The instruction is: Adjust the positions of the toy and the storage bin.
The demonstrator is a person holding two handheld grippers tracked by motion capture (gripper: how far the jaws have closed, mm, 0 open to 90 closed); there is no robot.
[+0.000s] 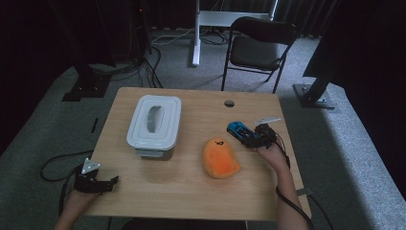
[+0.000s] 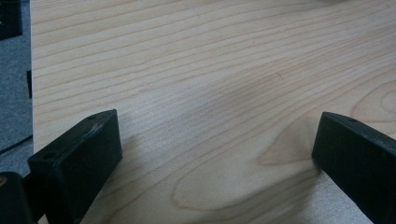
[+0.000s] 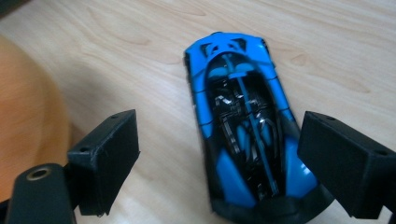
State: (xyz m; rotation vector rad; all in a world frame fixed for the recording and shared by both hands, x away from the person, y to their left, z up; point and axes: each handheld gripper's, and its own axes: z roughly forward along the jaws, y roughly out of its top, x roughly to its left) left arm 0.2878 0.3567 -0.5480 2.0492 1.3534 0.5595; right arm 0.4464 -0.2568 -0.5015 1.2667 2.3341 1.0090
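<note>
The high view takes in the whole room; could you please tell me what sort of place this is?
Probably a lab or recording studio rather than a home: dark curtains surround a carpeted floor, cables trail around black stand bases, and a folding chair stands behind the small wooden table.

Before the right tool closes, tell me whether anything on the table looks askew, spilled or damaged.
Nothing stands out. The blue toy car lies flat on the table between the right tool's open jaws, the orange plush rests beside it, and the white lidded container sits closed.
</note>
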